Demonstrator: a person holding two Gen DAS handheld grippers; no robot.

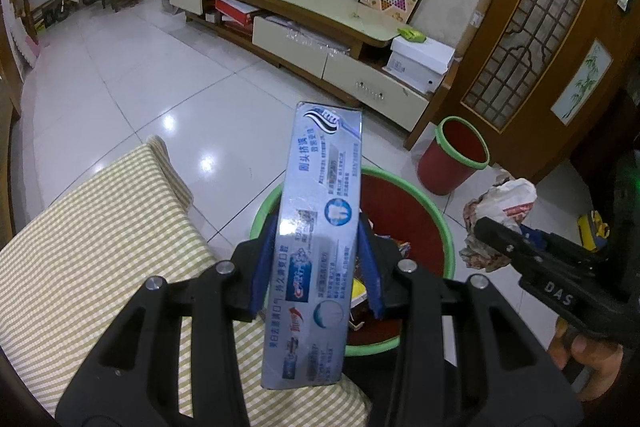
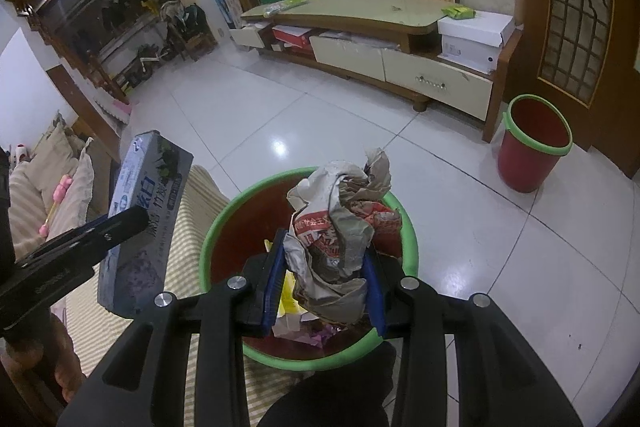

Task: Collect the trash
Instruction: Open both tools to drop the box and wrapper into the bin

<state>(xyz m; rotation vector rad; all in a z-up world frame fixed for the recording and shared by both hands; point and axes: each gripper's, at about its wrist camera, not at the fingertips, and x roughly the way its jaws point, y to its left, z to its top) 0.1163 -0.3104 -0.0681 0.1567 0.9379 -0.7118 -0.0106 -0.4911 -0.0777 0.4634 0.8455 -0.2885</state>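
Two loads over bin (image 2: 208,239) | left tongs (image 1: 316,259) clamp box (image 1: 316,227), right tongs (image 2: 326,267) clamp paper wad (image 2: 340,227) | risk: long box tips off rim onto floor if released off-centre

Each hand-held gripper (image 1: 316,267) is black, with blue pads (image 1: 370,263), silver screws and seemingly "DAS" lettering.

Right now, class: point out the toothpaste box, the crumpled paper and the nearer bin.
toothpaste box (image 1: 320,227), left wrist view, middle of its printed face.
crumpled paper (image 2: 340,227), right wrist view, its red-printed middle.
nearer bin (image 2: 224,223), right wrist view, left side of its green rim.
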